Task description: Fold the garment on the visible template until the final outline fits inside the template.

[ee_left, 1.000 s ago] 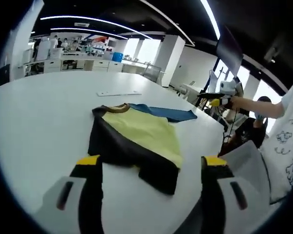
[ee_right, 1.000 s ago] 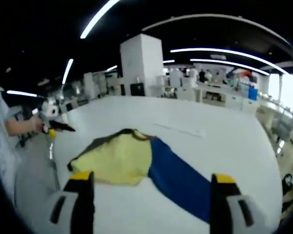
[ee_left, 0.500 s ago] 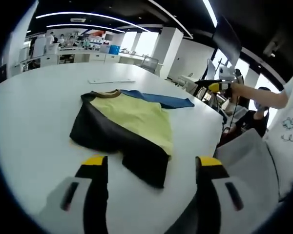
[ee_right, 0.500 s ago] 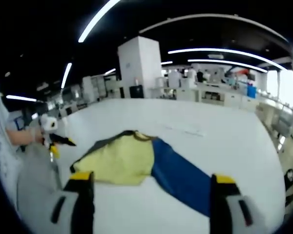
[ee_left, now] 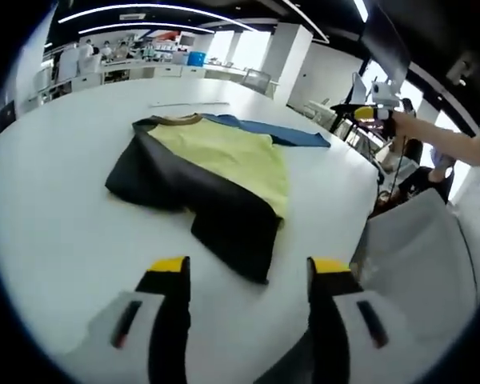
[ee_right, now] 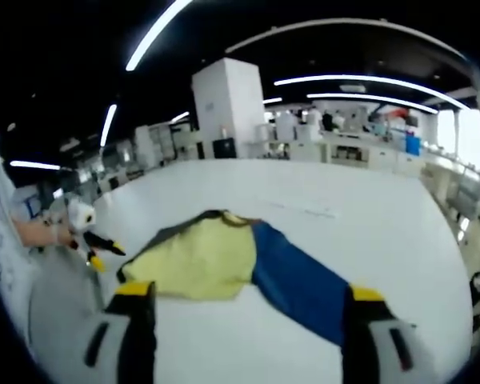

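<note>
Blue sleeve point(ee_right: 304, 286) partly behind right jaw.

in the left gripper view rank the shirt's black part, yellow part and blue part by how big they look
1. black part
2. yellow part, though it lies farther from the camera, so the order is unsure
3. blue part, clearly smallest

Garment point(ee_right: 248, 268) blue end hidden behind a jaw in right gripper view; template outline too faint to tell.
</note>
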Available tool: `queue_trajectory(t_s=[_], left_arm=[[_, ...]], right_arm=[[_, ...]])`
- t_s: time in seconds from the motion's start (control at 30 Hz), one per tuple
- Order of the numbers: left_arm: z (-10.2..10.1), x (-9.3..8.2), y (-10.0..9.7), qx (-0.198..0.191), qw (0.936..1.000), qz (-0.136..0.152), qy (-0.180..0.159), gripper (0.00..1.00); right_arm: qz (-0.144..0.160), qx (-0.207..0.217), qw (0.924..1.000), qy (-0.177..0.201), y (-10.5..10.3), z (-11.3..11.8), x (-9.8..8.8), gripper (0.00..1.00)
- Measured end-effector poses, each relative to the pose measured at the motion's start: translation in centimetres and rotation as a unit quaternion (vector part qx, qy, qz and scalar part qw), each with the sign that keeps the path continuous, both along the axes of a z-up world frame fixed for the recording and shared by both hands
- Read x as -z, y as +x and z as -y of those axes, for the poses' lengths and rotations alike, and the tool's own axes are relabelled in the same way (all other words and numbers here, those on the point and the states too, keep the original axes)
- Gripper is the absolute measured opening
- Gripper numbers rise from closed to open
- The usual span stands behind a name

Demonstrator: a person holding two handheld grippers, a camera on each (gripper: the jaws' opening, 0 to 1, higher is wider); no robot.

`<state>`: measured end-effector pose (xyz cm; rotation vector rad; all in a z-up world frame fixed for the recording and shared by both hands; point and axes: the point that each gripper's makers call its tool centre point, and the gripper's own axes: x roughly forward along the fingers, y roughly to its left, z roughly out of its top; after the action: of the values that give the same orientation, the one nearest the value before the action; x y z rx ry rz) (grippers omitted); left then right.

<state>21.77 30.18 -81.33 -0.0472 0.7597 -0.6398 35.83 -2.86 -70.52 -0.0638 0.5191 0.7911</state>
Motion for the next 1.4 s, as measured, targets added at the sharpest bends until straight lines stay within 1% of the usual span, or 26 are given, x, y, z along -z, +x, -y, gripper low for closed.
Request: queue_trajectory(t_s=[0.07,0.1,0.13,0.17,0.2,0.3,0.4,0.5,0.63,0.73,0.87,1.0,1.13,1.23,1.33,1.4], left_arm=[[-0.1,0.6,-0.4,0.001,0.9999,-0.008,0.015,0.48],[0.0,0.9,-0.6,-0.001,0.9996,-0.019,0.019,0.46],[0.3,1.0,-0.8,0.001,0.9995,-0.027,0.016,0.45],[0.3,1.1,-0.7,-0.002,0.9995,-0.028,0.013,0.44],[0.0,1.6,-0.7,-0.013,0.999,-0.043,0.007,0.42],[0.0,2.1,-0.7,-0.025,0.9983,-0.052,-0.003,0.39],[0.0,2.2,-0.8,-0.023,0.9985,-0.05,0.001,0.36],[-0.3,2.1,-0.3,-0.032,0.9982,-0.051,-0.004,0.33],[-0.5,1.7,0.2,-0.037,0.9982,-0.046,-0.005,0.23],[-0.7,1.8,0.2,-0.033,0.998,-0.052,-0.011,0.12],[-0.6,1.7,0.1,-0.038,0.9977,-0.052,-0.022,0.07],[-0.6,1.4,0.2,-0.036,0.9979,-0.049,-0.023,0.01],[-1.2,1.0,0.6,-0.033,0.998,-0.045,-0.031,0.0],[-1.2,0.3,0.6,-0.027,0.9978,-0.046,-0.038,0.0],[-1.8,-0.5,0.8,-0.032,0.9972,-0.046,-0.049,0.0],[-2.7,-1.0,1.2,-0.036,0.9971,-0.041,-0.054,0.0]], right_arm=[[-0.001,0.001,1.0,0.003,0.1,0.1,0.0,0.97],[-0.001,0.001,1.0,0.003,0.2,0.2,0.0,0.97],[-0.001,0.001,1.0,0.003,0.2,0.1,-0.1,0.96],[-0.001,0.001,1.0,0.005,0.1,0.0,-0.1,0.96],[-0.001,0.001,1.0,0.006,0.1,0.0,-0.1,0.95],[-0.002,0.0,1.0,0.007,-0.1,-0.2,-0.1,0.95],[-0.005,-0.002,1.0,0.006,-0.3,-0.2,0.1,0.95],[-0.007,-0.001,1.0,0.005,-0.3,-0.1,0.1,0.94],[-0.008,-0.001,0.9999,0.006,-0.5,-0.4,0.2,0.93],[-0.011,0.001,0.9999,0.008,-0.7,-0.4,0.3,0.93],[-0.013,0.002,0.9999,0.009,-1.1,-0.6,0.5,0.92],[-0.016,0.004,0.9998,0.008,-1.6,-0.8,0.8,0.92],[-0.019,0.006,0.9997,0.011,-1.7,-0.8,1.0,0.92],[-0.021,0.009,0.9997,0.01,-1.9,-0.7,1.1,0.92],[-0.019,0.012,0.9997,0.011,-2.3,-0.9,1.0,0.91],[-0.018,0.014,0.9997,0.013,-2.6,-1.1,0.8,0.91]])
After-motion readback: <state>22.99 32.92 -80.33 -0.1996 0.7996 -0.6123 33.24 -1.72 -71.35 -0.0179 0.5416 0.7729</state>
